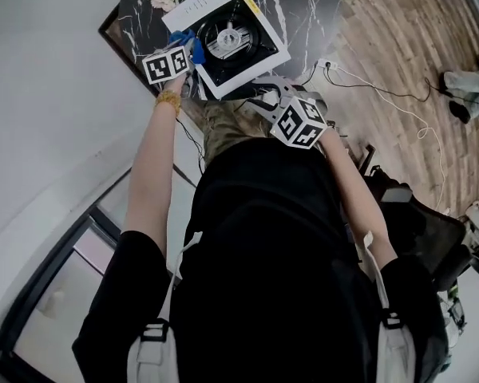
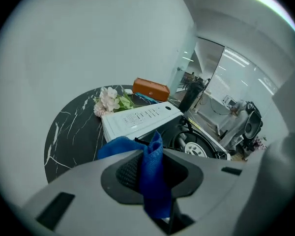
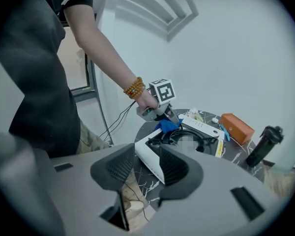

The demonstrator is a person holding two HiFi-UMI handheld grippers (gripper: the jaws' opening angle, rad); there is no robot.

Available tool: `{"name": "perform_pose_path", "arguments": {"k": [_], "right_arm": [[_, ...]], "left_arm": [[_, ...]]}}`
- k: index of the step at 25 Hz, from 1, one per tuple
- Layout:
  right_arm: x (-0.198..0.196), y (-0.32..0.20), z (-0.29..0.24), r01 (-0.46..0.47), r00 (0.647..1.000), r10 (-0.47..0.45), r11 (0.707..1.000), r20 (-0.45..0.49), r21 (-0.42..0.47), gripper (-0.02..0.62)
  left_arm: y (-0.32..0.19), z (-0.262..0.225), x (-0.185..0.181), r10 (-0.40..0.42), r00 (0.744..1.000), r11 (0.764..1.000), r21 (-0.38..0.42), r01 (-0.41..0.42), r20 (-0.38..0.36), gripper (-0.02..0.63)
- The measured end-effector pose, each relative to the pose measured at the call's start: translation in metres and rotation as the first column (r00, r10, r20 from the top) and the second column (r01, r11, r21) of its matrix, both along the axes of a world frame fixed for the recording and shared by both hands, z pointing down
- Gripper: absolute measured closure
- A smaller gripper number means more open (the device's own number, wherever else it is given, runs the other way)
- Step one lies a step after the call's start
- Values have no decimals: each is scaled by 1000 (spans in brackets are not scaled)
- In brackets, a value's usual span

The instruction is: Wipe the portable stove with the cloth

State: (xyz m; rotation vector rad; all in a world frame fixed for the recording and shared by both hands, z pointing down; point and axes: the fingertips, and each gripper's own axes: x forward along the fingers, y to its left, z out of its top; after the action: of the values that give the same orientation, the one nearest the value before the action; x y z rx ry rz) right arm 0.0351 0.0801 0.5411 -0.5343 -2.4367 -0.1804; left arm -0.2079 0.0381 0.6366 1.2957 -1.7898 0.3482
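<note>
The left gripper (image 2: 151, 162) pinches the blue cloth (image 2: 155, 146) between its pads and holds it at the left edge of the white portable stove (image 1: 199, 6), which sits on the dark marble table (image 1: 140, 10). The right gripper (image 3: 147, 163) hangs near the stove's front corner, jaws spread with nothing between them

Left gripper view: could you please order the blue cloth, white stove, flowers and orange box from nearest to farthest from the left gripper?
1. blue cloth, pinched between the jaws.
2. white stove, just ahead.
3. flowers, at its far left corner.
4. orange box, farthest back on the table.
</note>
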Motion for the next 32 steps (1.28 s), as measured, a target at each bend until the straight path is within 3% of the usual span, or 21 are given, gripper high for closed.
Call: {"name": "perform_pose_path", "arguments": {"k": [4, 10, 15, 16, 18, 20, 21, 22, 23, 25, 26, 27, 28, 30, 32], "right_arm": [[6, 11, -5, -45, 999, 46, 998, 2, -39, 453], [13, 6, 0, -58, 998, 58, 998, -2, -17, 453], [14, -3, 0, -95, 995, 95, 995, -1, -24, 453], [13, -3, 0, -94, 996, 94, 995, 0, -23, 453], [12, -3, -2, -103, 995, 103, 994, 4, -28, 453], [10, -5, -7, -115, 993, 116, 993, 21, -33, 453], [7, -6, -11, -117, 992, 118, 993, 38, -33, 453], [3, -5, -15, -111, 992, 113, 993, 61, -32, 451], [-3, -3, -20, -97, 991, 99, 995, 89, -33, 442], [-17, 10, -29, -37, 987, 44, 998, 155, -46, 403], [-24, 21, -31, 7, 984, 4, 998, 180, -61, 390], [-29, 33, -32, 56, 981, -40, 995, 191, -80, 376], [-32, 44, -30, 101, 979, -81, 990, 189, -98, 365], [-34, 60, -22, 151, 978, -132, 981, 162, -117, 364], [-34, 70, -14, 170, 979, -153, 978, 136, -119, 443]], "left_arm": [[-4, 4, 7, 88, 996, 992, -87, -90, -27, 535], [10, 7, 48, 247, 966, 950, -178, -257, -78, 535], [29, 9, 100, 368, 910, 896, -188, -402, -192, 535], [33, 9, 106, 370, 901, 896, -169, -411, -227, 535], [43, 5, 106, 308, 907, 931, -105, -349, -287, 534], [52, -14, 97, 188, 930, 980, 3, -197, -316, 535], [55, -32, 95, 129, 930, 990, 90, -104, -343, 534], [56, -55, 99, 90, 912, 981, 194, -11, -401, 534], [56, -78, 110, 82, 868, 950, 301, 81, -491, 534], [55, -121, 142, 165, 713, 849, 466, 249, -681, 534], [54, -137, 159, 229, 641, 798, 518, 307, -733, 534], [54, -146, 171, 274, 600, 760, 551, 344, -752, 531], [55, -147, 177, 286, 590, 739, 565, 366, -756, 509], [60, -135, 179, 257, 586, 736, 549, 396, -768, 495], [66, -125, 177, 252, 555, 744, 526, 413, -793, 449]]}}
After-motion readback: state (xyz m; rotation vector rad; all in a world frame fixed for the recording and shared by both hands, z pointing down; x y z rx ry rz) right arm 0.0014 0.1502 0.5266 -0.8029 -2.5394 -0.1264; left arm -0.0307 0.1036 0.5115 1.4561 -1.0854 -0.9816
